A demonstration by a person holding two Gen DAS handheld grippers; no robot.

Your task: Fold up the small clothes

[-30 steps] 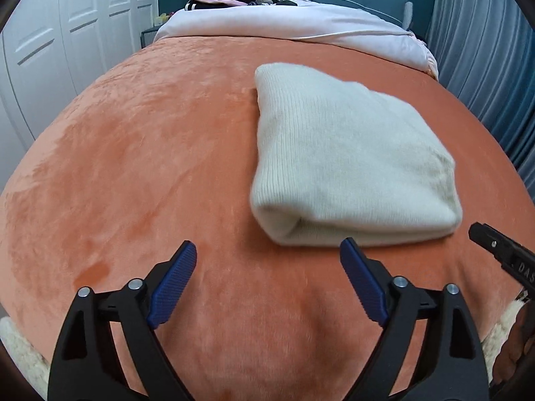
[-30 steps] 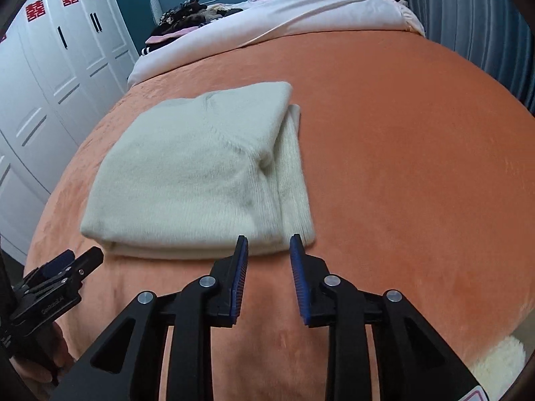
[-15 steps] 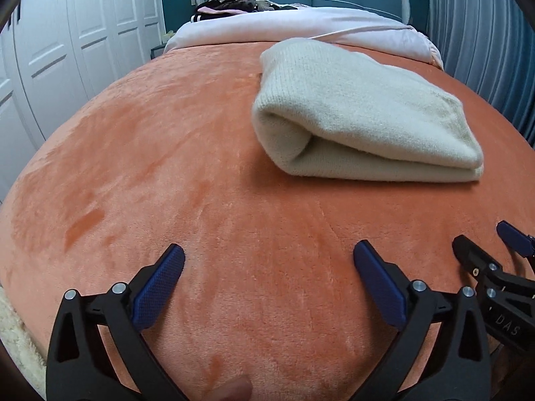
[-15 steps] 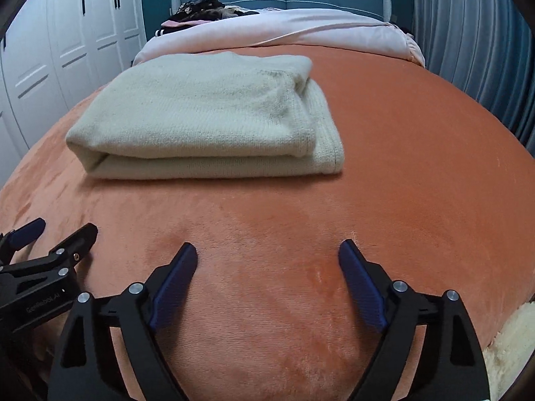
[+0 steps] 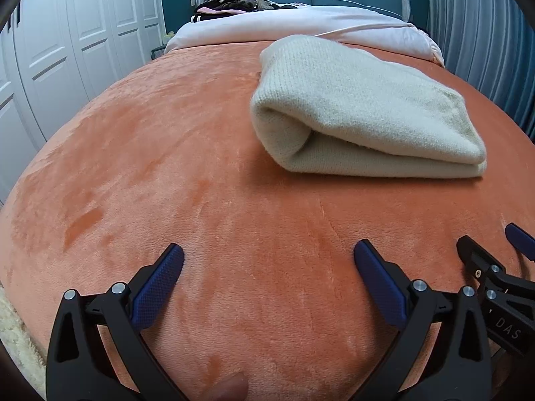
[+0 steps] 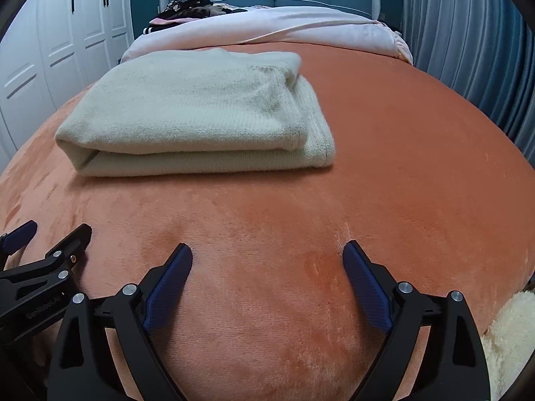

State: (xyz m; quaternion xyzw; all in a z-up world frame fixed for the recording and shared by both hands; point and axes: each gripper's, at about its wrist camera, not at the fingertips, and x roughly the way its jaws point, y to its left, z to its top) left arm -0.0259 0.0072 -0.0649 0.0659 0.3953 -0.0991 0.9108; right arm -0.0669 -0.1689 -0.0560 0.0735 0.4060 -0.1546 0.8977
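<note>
Moved: both grippers have come back from the sweater and now sit lower, near the front edge of the bed; the sweater looks farther off than before.
Right gripper [image 6: 267, 260]: its jaws have just been opening; now they stand wide apart with only blanket between them, and they grip nothing.
Left gripper [image 5: 269, 262]: its jaws have just spread as well; they stand very wide and hold nothing.
Sweater [image 5: 361, 113]: cream and fuzzy, folded into a thick flat bundle, lying on the orange blanket [image 5: 167, 167]. From the left gripper it sits at about 1 o'clock; from the right gripper at about 11 o'clock. Nothing touches it.
Far end of bed: pale pink quilt [image 6: 267, 26] at 12 o'clock, with a pile of dark clothes [image 6: 187, 5] behind it.
Sides: white wardrobe doors [image 5: 67, 50] at 10 o'clock, blue curtain [image 6: 468, 33] at 2 o'clock.
</note>
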